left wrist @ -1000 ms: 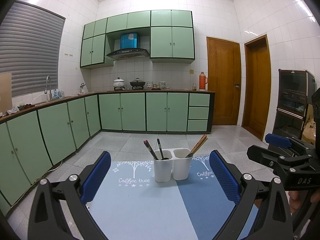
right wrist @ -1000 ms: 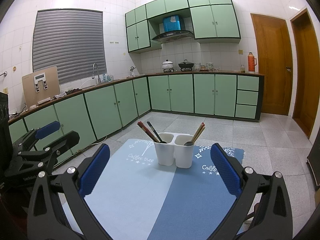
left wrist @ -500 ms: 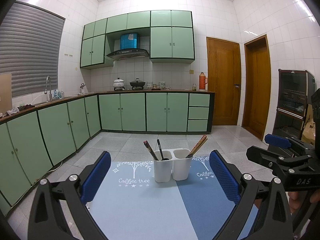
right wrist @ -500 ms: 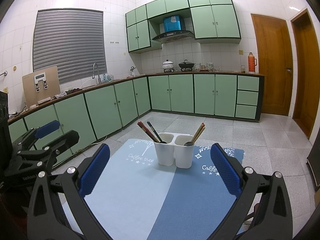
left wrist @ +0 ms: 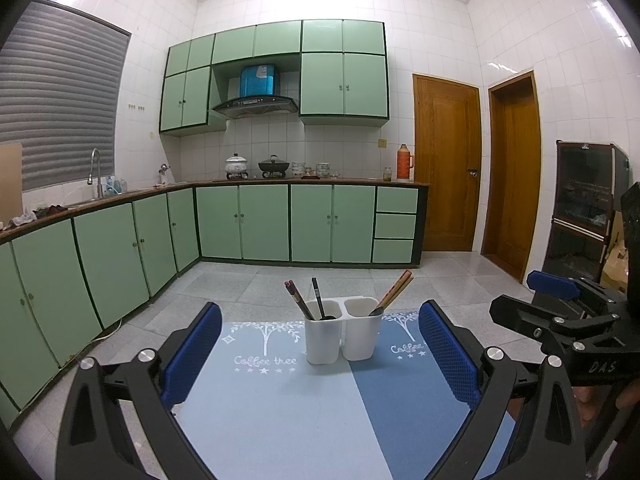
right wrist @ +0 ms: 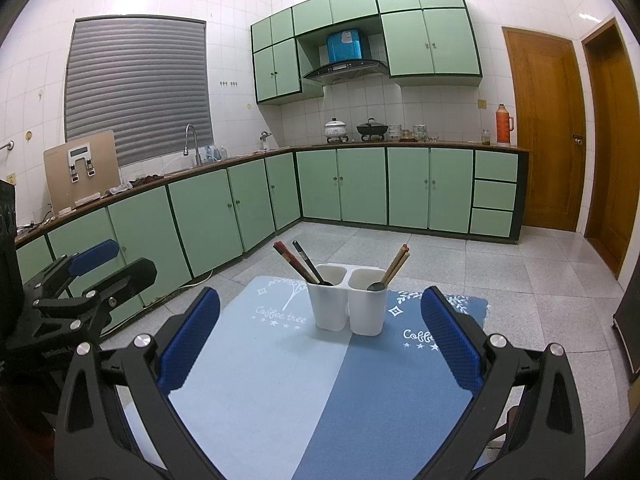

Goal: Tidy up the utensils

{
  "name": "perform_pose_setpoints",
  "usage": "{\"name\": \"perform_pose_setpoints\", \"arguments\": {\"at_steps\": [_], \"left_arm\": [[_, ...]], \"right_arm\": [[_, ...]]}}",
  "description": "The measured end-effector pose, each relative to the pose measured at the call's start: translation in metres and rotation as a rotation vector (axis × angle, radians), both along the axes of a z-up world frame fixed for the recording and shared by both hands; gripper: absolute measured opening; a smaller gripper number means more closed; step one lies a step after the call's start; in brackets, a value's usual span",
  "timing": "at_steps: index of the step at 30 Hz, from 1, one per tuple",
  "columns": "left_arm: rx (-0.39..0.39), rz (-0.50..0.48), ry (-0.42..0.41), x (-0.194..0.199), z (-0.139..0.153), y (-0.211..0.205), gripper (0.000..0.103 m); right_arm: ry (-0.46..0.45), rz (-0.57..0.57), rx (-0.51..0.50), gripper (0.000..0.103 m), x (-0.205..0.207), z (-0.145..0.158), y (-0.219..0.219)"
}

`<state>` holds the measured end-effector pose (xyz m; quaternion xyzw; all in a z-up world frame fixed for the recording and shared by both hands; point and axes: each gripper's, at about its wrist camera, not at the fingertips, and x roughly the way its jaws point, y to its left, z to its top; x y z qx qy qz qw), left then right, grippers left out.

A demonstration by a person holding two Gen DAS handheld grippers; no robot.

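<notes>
A white two-compartment utensil holder (left wrist: 342, 335) (right wrist: 347, 300) stands at the far end of a blue two-tone mat (left wrist: 280, 408) (right wrist: 280, 380). Its left compartment holds dark red chopsticks (left wrist: 297, 299) (right wrist: 292, 262) and a black utensil (left wrist: 318, 298) (right wrist: 307, 262). Its right compartment holds light wooden chopsticks (left wrist: 396, 290) (right wrist: 397, 263) and a dark spoon (right wrist: 376, 286). My left gripper (left wrist: 320, 356) is open and empty, short of the holder. My right gripper (right wrist: 320, 336) is open and empty, also short of it. Each gripper shows at the other view's edge.
The mat lies on a small table with tiled floor (left wrist: 248, 284) beyond. Green kitchen cabinets (left wrist: 280, 222) run along the back and left walls. Wooden doors (left wrist: 446, 162) stand at the right, with a dark cabinet (left wrist: 582, 208) beside them.
</notes>
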<state>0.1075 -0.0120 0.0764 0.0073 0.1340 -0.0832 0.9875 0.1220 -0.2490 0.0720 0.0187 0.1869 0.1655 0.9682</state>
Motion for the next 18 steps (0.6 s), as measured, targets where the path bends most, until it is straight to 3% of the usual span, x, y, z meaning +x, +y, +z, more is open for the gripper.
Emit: {"name": "perform_pose_setpoints", "arguments": {"at_steps": [18], "left_arm": [[0.004, 0.008, 0.008, 0.0012, -0.0017, 0.0005, 0.097]], "right_arm": [[0.007, -0.003, 0.002, 0.098, 0.0057, -0.0025, -0.0047]]}}
